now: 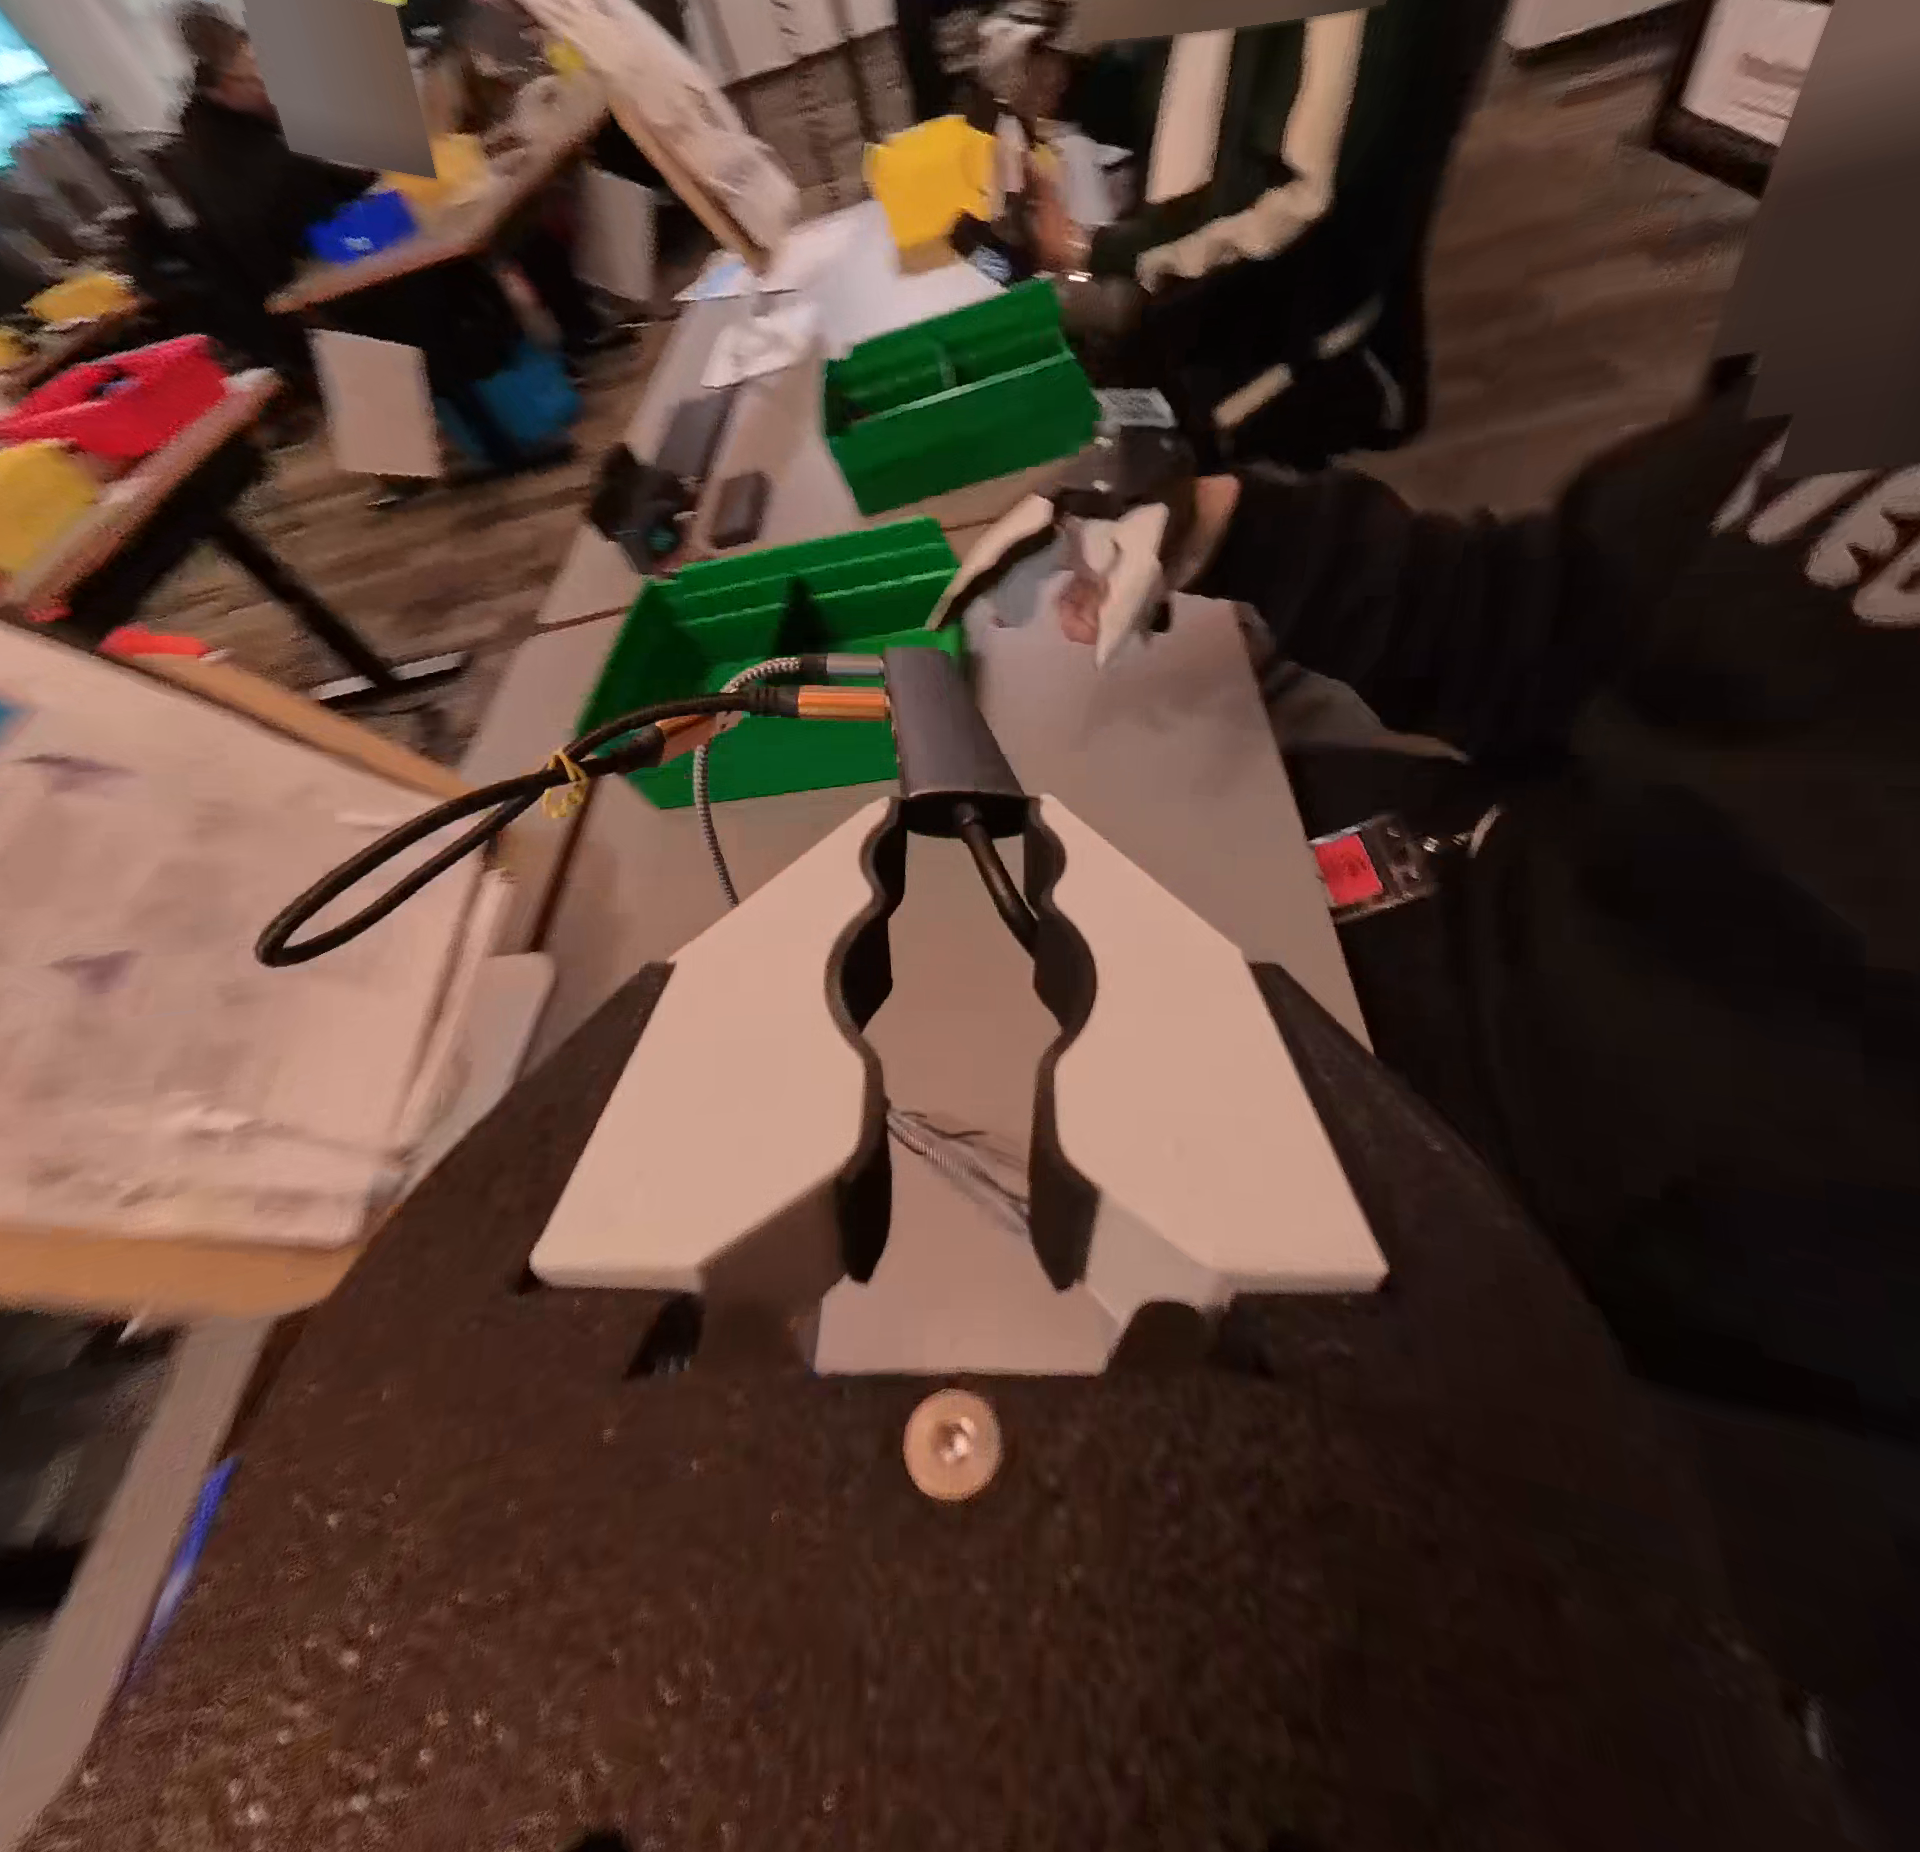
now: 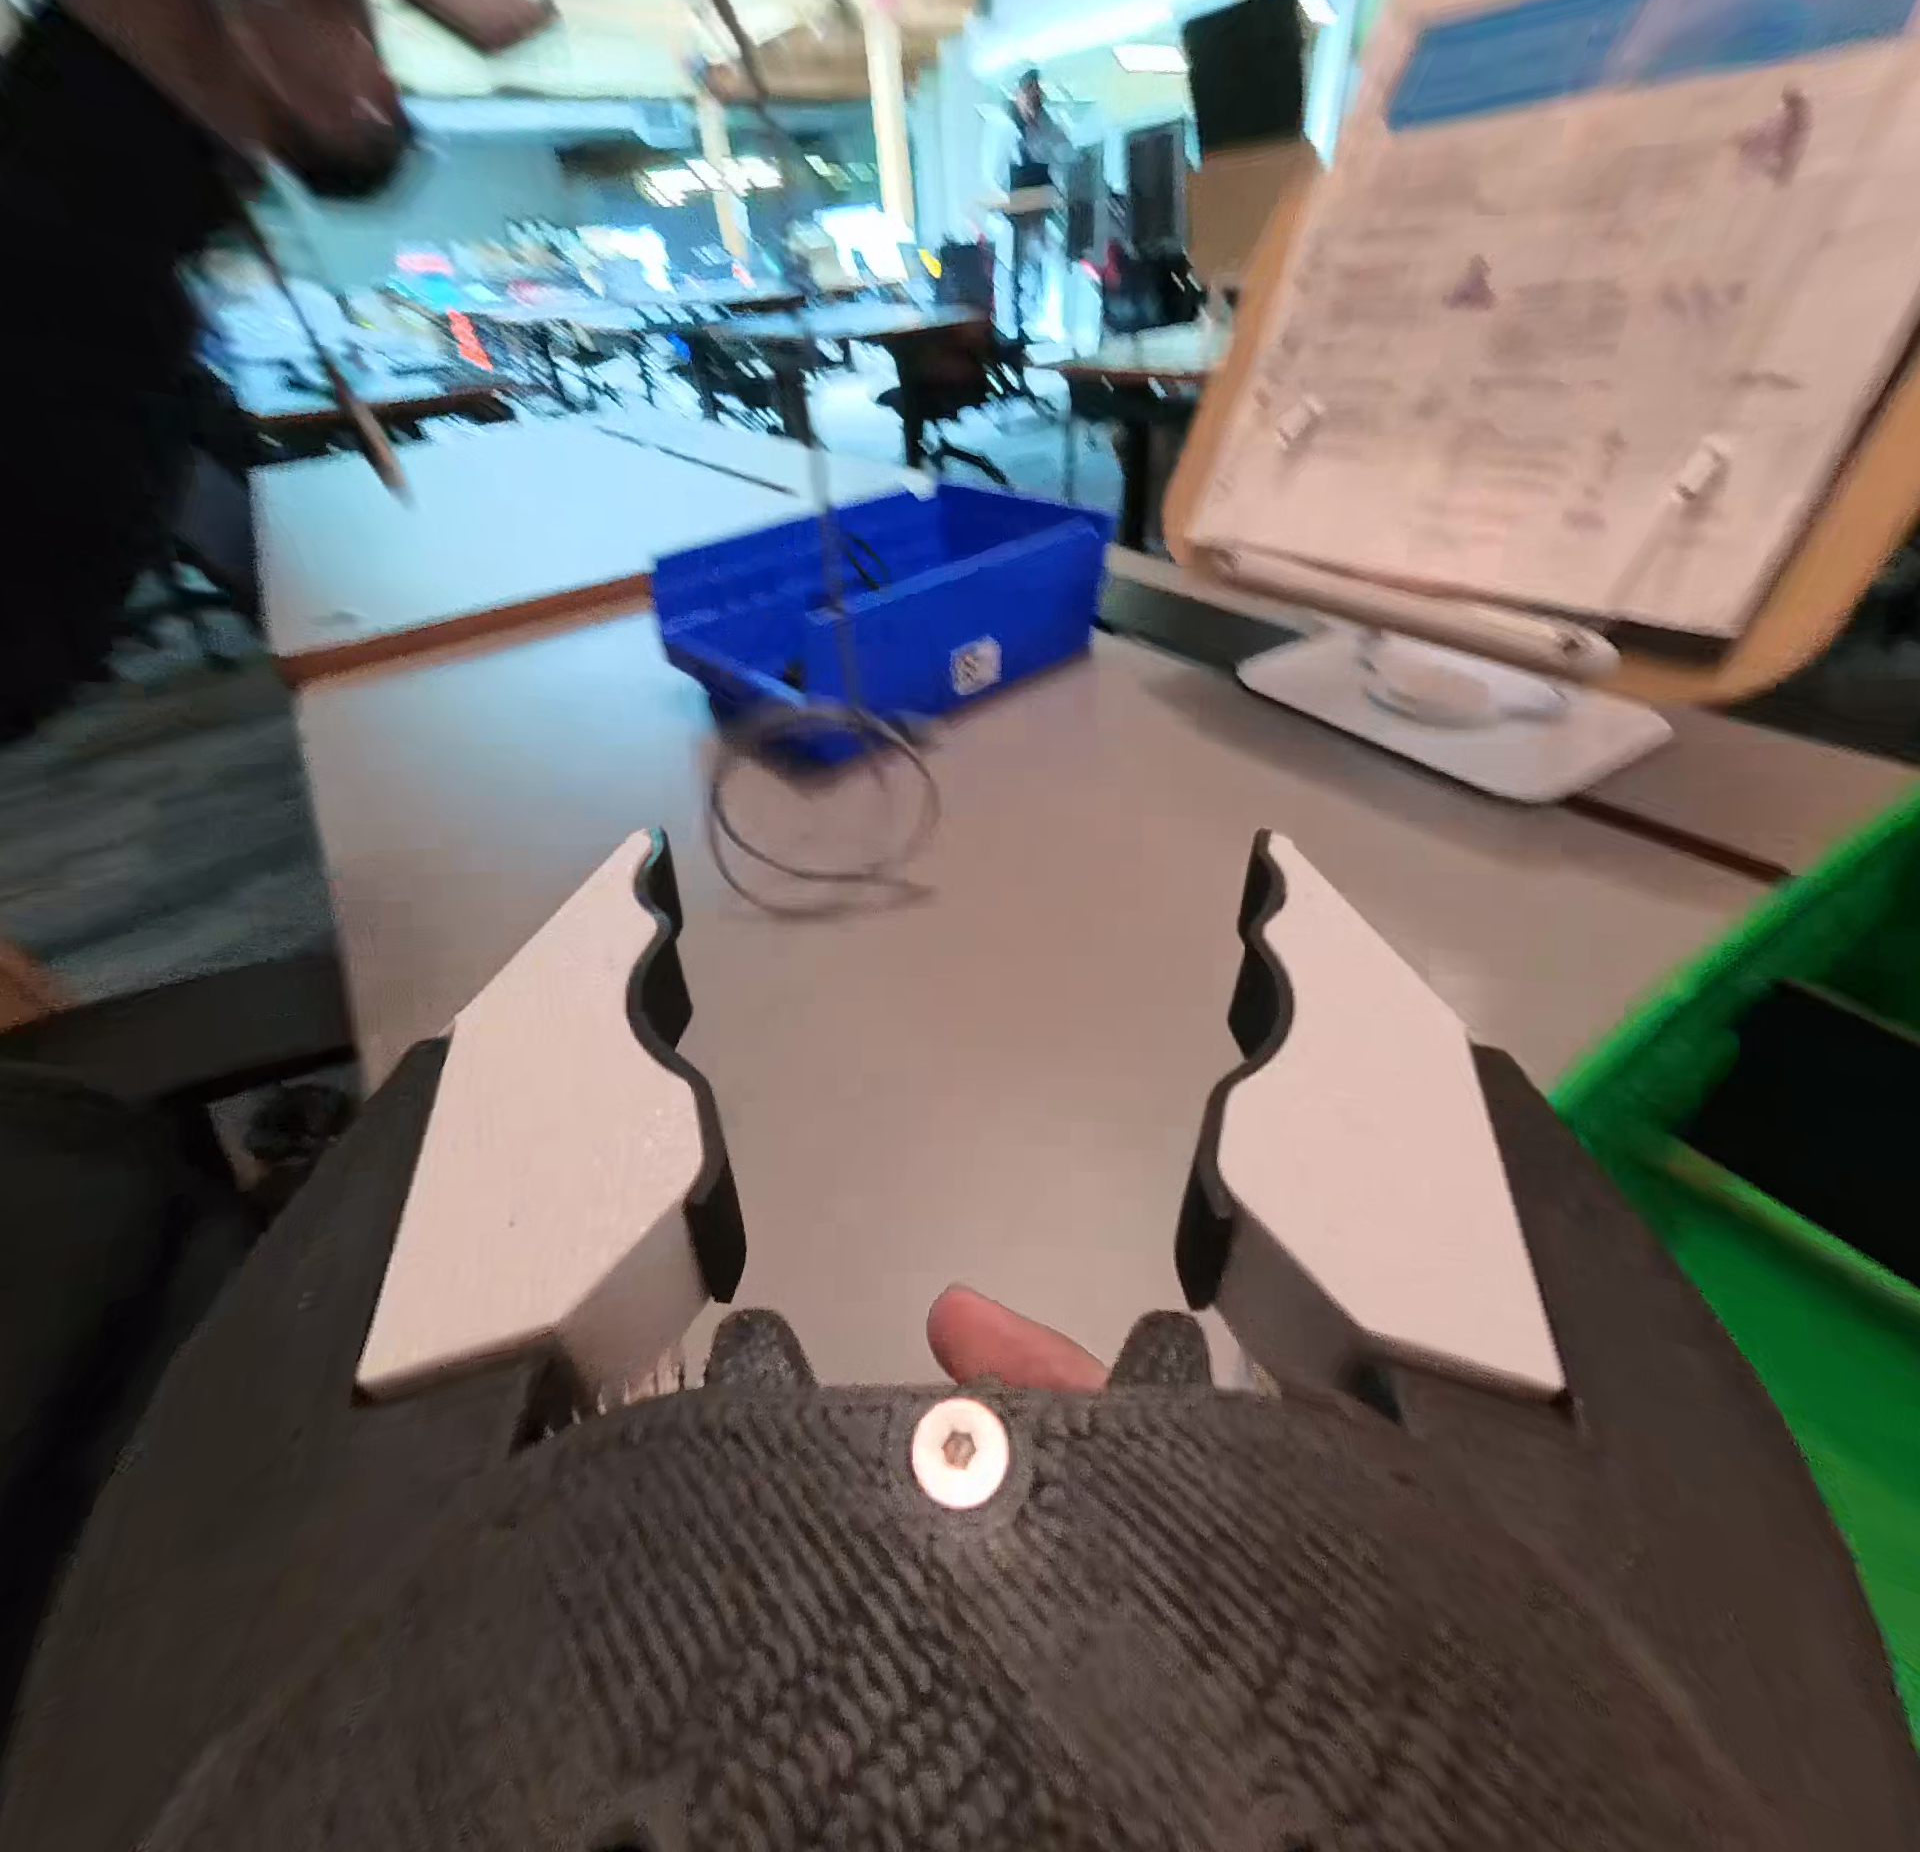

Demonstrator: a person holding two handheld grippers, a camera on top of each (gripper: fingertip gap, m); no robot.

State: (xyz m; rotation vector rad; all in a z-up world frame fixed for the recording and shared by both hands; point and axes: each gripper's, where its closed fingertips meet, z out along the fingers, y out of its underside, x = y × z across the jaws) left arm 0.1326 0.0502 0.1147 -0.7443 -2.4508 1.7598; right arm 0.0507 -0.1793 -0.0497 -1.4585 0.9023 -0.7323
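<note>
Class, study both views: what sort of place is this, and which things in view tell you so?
Probably a shared workshop or lab room. Rows of long tables with office chairs fill the background, coloured parts bins such as the blue bin and green bin sit on tables, and an instruction board stands nearby.

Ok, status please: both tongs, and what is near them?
Left tongs shut on dark hub, cables plugged in, over green bin. Right tongs open, empty, above table; cable coil and blue bin ahead.

Two green bins; one blue bin; one grey hub; two plugged cables; two claws.
</note>
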